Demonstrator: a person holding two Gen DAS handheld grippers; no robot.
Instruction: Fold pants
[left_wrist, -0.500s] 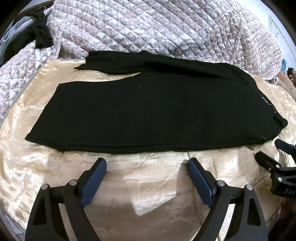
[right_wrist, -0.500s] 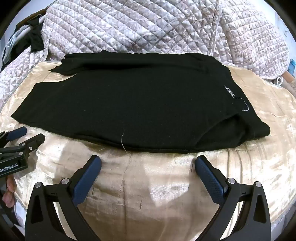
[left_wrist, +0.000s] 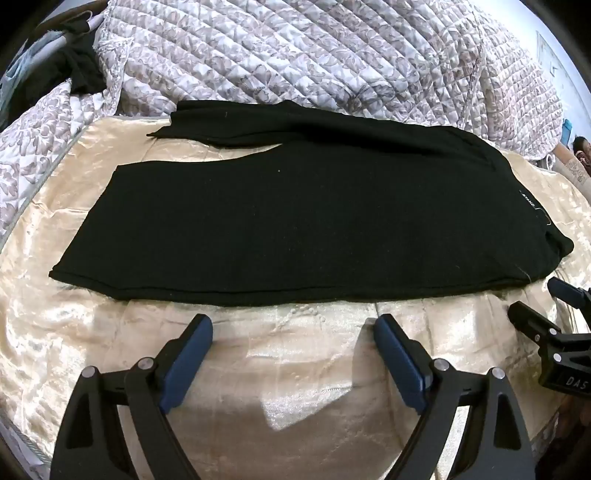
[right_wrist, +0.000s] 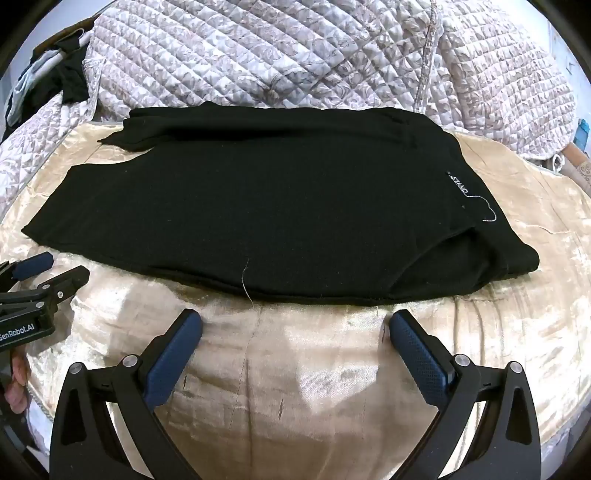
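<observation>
Black pants (left_wrist: 303, 221) lie flat on a cream satin sheet (left_wrist: 314, 369), one leg laid over the other, waistband to the right with a small white "STAND" label (right_wrist: 459, 184). They also show in the right wrist view (right_wrist: 258, 206). My left gripper (left_wrist: 293, 328) is open and empty, just short of the pants' near edge. My right gripper (right_wrist: 295, 325) is open and empty, just short of the near edge toward the waist end. Each gripper shows at the side of the other's view: the right one (left_wrist: 543, 306) and the left one (right_wrist: 51, 267).
A quilted floral bedspread (left_wrist: 314, 62) is bunched up behind the pants. Dark clothing (left_wrist: 81, 70) lies at the far left corner. A loose white thread (right_wrist: 245, 280) hangs from the pants' near edge. The sheet (right_wrist: 295, 387) falls away at the front.
</observation>
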